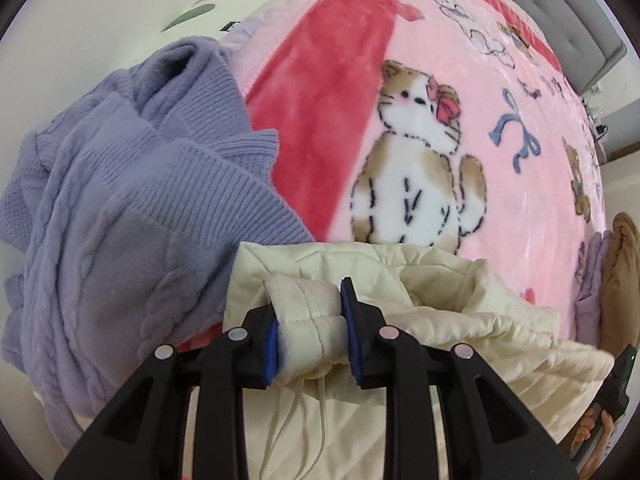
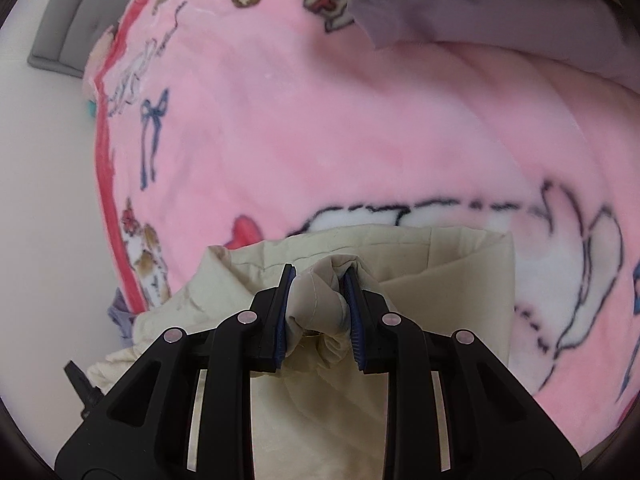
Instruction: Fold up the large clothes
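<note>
A cream quilted jacket [image 1: 460,312] fills the lower part of the left wrist view, with drawstrings hanging below the jaws. My left gripper [image 1: 310,320] is shut on a bunched fold of it, blue pads pressing both sides. In the right wrist view the same cream jacket [image 2: 440,276] lies folded over on the pink blanket, and my right gripper [image 2: 318,308] is shut on another bunched edge of it. Both grippers point steeply down at the bed.
A pink cat-print blanket [image 1: 420,120] covers the bed. A lilac cable-knit sweater [image 1: 120,200] lies heaped to the left of the jacket. A grey headboard [image 2: 76,12] stands at the far end. Lilac and brown clothes [image 2: 480,8] lie at the top right. A hand [image 1: 592,428] shows at the lower right.
</note>
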`<state>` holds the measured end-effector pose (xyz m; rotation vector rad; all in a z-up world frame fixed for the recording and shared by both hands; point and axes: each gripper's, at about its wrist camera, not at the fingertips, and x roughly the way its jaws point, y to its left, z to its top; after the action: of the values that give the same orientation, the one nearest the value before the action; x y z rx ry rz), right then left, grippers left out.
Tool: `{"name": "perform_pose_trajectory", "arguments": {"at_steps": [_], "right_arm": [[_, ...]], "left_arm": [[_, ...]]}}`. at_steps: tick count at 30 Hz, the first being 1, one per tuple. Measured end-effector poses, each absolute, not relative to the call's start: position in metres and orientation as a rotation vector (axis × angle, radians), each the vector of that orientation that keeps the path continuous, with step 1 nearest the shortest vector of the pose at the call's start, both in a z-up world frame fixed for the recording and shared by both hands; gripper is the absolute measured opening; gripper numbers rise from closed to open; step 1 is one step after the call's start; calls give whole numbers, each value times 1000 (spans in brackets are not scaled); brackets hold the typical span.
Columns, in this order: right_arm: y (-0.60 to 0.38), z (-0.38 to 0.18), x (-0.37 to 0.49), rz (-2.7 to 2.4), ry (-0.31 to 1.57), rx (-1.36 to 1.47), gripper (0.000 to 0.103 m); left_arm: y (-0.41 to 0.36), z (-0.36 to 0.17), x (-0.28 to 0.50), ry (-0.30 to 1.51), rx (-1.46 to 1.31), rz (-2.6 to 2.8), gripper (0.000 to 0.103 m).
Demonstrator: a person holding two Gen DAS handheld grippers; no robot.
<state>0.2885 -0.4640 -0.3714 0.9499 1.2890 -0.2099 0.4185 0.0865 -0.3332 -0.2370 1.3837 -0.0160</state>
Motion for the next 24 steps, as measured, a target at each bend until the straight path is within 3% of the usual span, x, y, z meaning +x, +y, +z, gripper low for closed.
{"name": "perform_pose_trajectory", "arguments": {"at_steps": [4, 6, 8, 11, 17, 21, 22, 23, 24], "right_arm": [[-458, -385, 294, -205, 1317, 933, 28], [-460, -377, 292, -150, 1275, 983, 39], [-463, -364, 290, -129, 1243, 1019, 59], [-461, -329, 283, -122, 1184, 952, 76], [-426, -236, 261, -101, 926, 640, 90], [-317, -202, 273, 216, 888, 141, 90], [-291, -201, 273, 280, 870, 28, 86], [-268, -200, 270, 339, 842, -74, 68], [-237, -204, 267, 421, 813, -197, 57]], "left_arm": [[76, -339, 420, 1382, -162, -19, 27], [75, -338, 420, 1383, -149, -20, 27], [73, -337, 419, 1384, -128, -27, 27], [74, -335, 419, 1382, -139, -37, 27], [77, -333, 417, 1379, -157, -54, 27], [80, -330, 415, 1374, -165, -71, 28], [81, -329, 413, 1371, -165, -74, 28], [82, -328, 412, 1366, -166, -78, 28], [83, -327, 411, 1362, -171, -81, 28]]}}
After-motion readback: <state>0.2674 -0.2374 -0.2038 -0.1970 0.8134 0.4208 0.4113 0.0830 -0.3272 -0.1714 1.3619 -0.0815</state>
